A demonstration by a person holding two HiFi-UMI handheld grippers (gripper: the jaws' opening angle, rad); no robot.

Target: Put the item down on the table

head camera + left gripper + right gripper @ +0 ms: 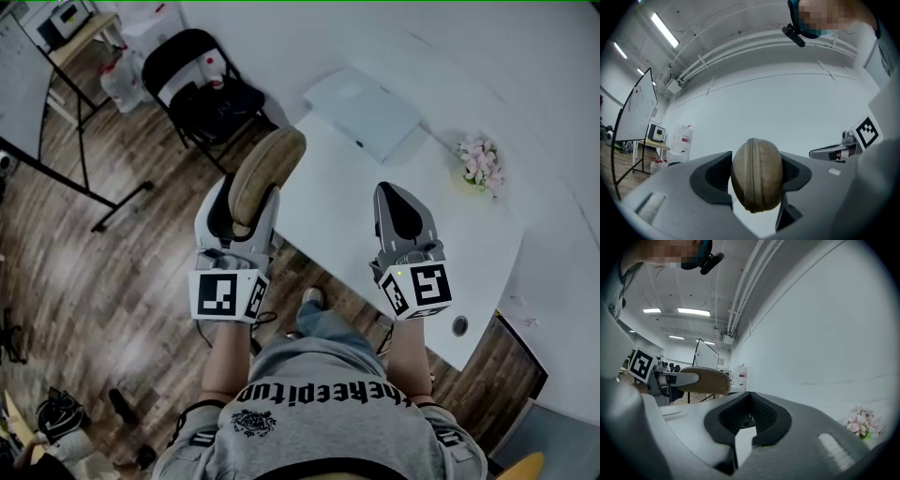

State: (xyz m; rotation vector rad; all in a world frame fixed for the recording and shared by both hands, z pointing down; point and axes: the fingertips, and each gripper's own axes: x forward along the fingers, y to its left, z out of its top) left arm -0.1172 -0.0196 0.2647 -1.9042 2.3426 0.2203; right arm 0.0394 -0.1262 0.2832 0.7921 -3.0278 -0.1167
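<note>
Zippered case (267, 173), clamped in left hand-held gripper (242, 208), long axis pointing forward

A tan, oval zippered case (756, 174) sits clamped edge-on in the left hand-held gripper (757, 180).

The person's grey fabric shirt (319, 427) bears one line of black block lettering across the chest. In the head view it reads roughly "theheepituo", though the cloth curves and the spelling is uncertain. Beneath it sits a small black emblem (253, 422), too small to read. The marker cube (228, 295) of the left gripper (251, 187) and the marker cube (419, 291) of the right gripper (392, 192) show black-and-white square code patterns, without letters or numbers. The red label on the white plastic container (683, 138) and the faint marks on the whiteboard (640, 108) cannot be read
</note>
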